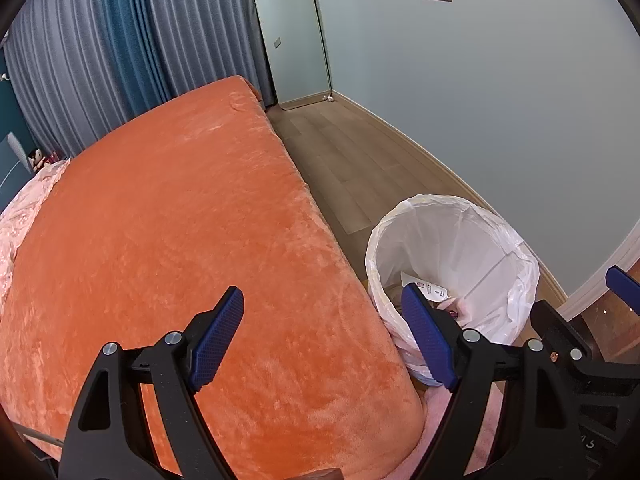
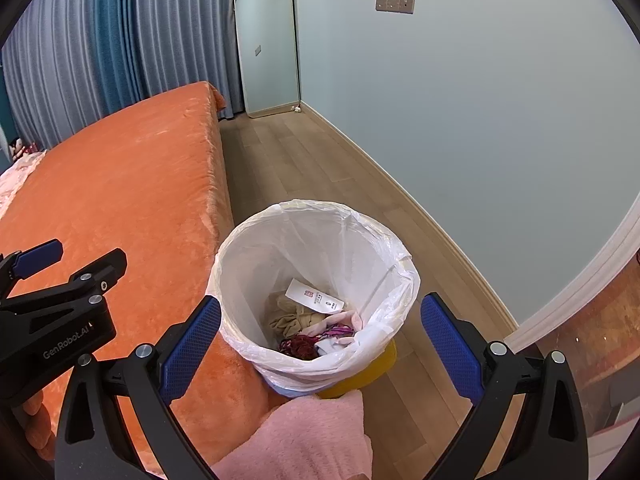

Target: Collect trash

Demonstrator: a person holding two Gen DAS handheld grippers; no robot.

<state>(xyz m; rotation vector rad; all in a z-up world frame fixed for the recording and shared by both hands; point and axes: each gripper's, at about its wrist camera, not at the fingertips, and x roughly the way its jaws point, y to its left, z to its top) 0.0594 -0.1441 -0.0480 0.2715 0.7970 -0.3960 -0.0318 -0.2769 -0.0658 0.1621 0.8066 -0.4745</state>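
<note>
Plainly, both pairs of fingers stand spread wide with nothing between them. The right gripper (image 2: 320, 344) hangs over the mouth of the trash bin (image 2: 316, 280), its blue pads (image 2: 192, 348) on either side of the rim in that view. The left gripper (image 1: 324, 336) hovers over the near right edge of the orange bed (image 1: 180, 220), just beside the bin.

Inside the white liner (image 2: 360, 240) lie a printed paper slip (image 2: 316, 294), a beige crumple (image 2: 288, 316) and some red and pink scraps (image 2: 316, 340). A pink cloth (image 2: 304, 436) drapes over the bed's near corner, touching the bin's yellow base.

No loose trash shows on the bed or the wood floor (image 2: 304, 160), so collection looks nearly done. A good next step is probably to check around the bed's edges before gathering the liner by its rim, pinching plastic only.
</note>
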